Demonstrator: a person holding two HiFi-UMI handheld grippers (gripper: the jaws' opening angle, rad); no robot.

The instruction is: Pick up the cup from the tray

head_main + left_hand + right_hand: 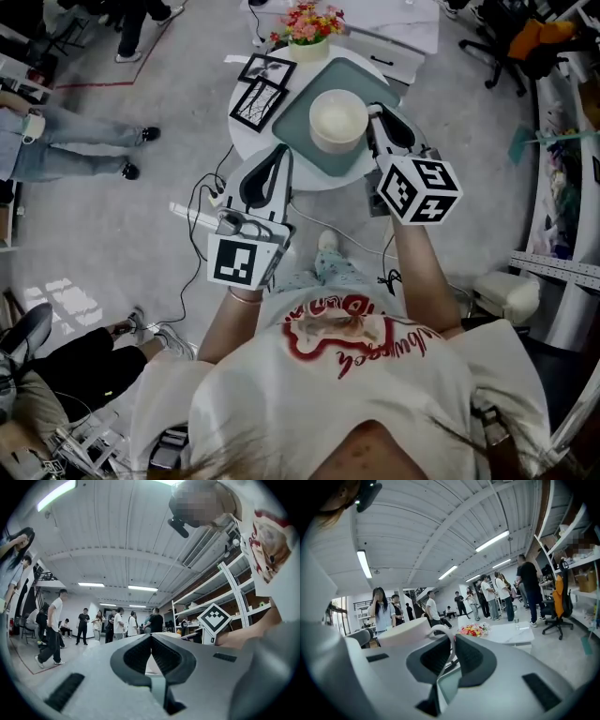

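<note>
A cream cup is over the grey-green tray on a small round white table; I cannot tell whether it still touches the tray. My right gripper comes at the cup from its right. In the right gripper view the cup is at the left, and its thin handle is pinched between the jaws of the right gripper. My left gripper hovers over the table's near left edge, beside the tray. In its own view the left gripper is shut with nothing between its jaws.
A pot of flowers stands at the table's far edge, and two picture frames lie left of the tray. Cables trail on the floor. People stand at the left. An office chair is far right.
</note>
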